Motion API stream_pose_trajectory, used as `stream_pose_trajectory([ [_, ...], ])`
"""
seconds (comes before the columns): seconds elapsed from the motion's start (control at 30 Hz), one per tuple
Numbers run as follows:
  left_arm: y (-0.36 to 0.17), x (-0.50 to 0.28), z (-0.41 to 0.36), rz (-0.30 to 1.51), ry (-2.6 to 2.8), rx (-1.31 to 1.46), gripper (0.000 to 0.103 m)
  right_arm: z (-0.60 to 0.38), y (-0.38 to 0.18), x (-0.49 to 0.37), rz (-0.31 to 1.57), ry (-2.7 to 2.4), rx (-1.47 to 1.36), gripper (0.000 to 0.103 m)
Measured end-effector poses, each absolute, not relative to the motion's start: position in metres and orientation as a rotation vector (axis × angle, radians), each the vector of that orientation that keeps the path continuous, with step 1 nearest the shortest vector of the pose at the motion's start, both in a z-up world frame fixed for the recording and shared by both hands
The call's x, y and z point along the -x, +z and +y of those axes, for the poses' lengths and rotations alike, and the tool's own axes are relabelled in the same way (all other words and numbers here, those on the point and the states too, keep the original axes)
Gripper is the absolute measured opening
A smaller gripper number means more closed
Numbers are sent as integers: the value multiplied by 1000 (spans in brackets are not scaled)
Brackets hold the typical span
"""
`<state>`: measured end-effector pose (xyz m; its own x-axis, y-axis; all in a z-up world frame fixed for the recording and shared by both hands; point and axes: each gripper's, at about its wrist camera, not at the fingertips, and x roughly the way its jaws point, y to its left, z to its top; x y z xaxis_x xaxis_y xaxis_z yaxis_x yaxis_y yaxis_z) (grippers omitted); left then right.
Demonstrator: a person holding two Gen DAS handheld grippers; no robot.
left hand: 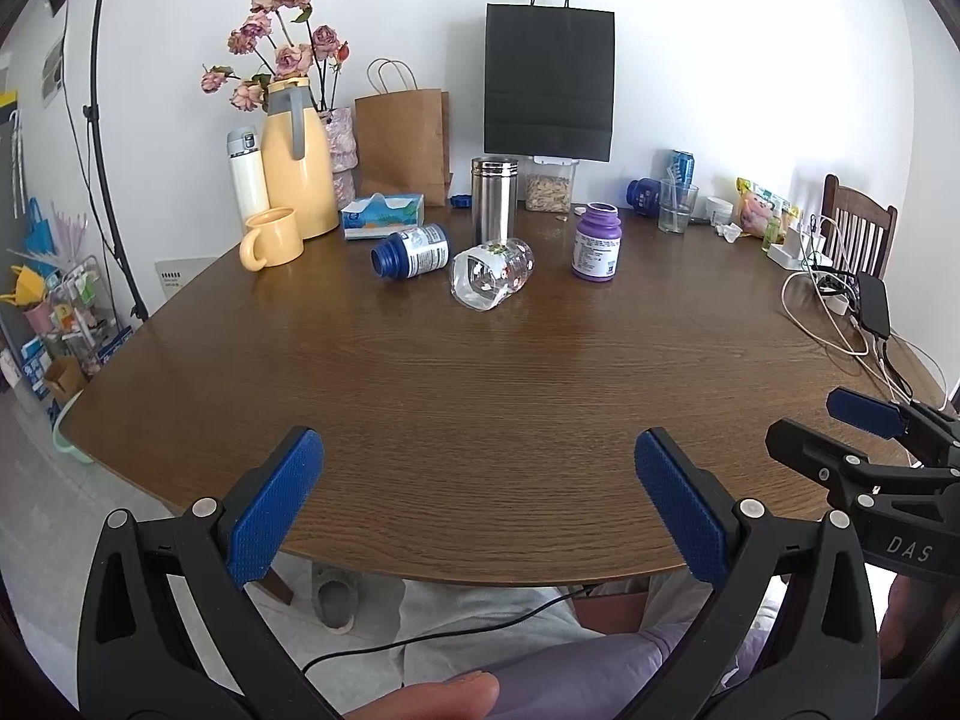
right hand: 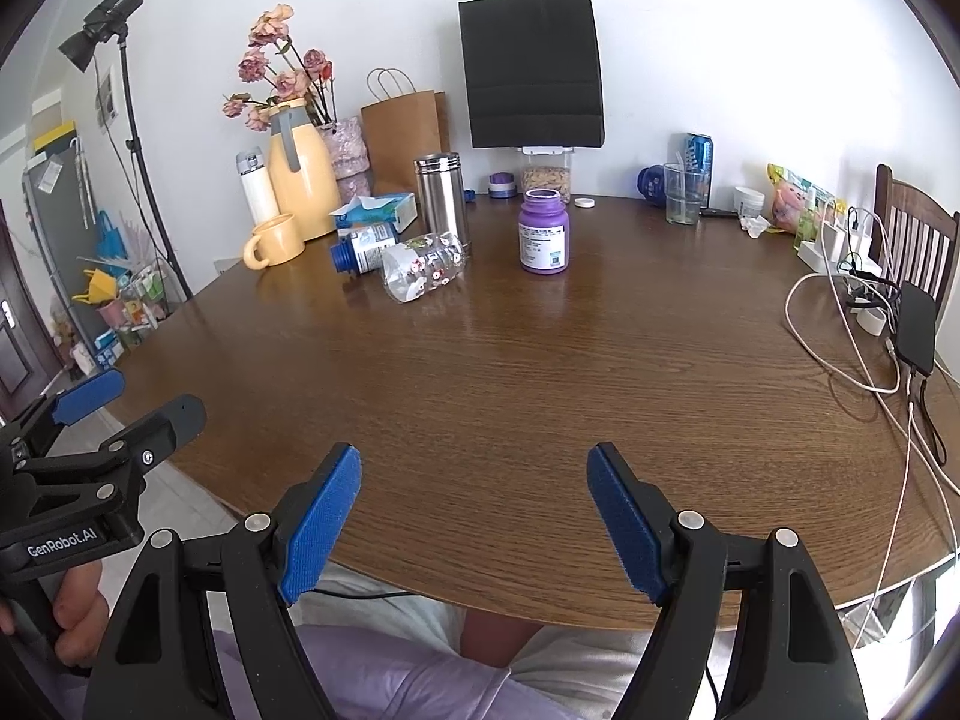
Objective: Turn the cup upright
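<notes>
A clear glass cup with small flower prints [left hand: 491, 273] lies on its side near the far middle of the brown table [left hand: 480, 396], its open mouth toward me. It also shows in the right wrist view [right hand: 423, 267]. My left gripper [left hand: 479, 461] is open and empty over the table's near edge, far from the cup. My right gripper [right hand: 474, 477] is open and empty, also at the near edge. Each gripper shows at the side of the other's view.
Next to the cup lie a blue-capped bottle on its side [left hand: 413, 251], a steel canister [left hand: 494, 200] and a purple jar [left hand: 595, 243]. A yellow mug [left hand: 273, 237], yellow jug, tissue box, bags and a glass stand at the back. Cables and a power bank [left hand: 873, 303] lie at right.
</notes>
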<state>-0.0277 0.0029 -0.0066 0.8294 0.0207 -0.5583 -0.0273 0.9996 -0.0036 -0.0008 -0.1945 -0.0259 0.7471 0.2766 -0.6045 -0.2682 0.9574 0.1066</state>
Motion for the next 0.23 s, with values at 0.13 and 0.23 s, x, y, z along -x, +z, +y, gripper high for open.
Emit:
stream_pose_trajectory([
  [0.13, -8, 27, 2, 598, 25, 11, 103, -196, -27, 0, 665, 293, -15, 81],
  [0.23, -8, 26, 4, 601, 30, 10, 103, -195, -27, 0, 666, 292, -17, 81],
])
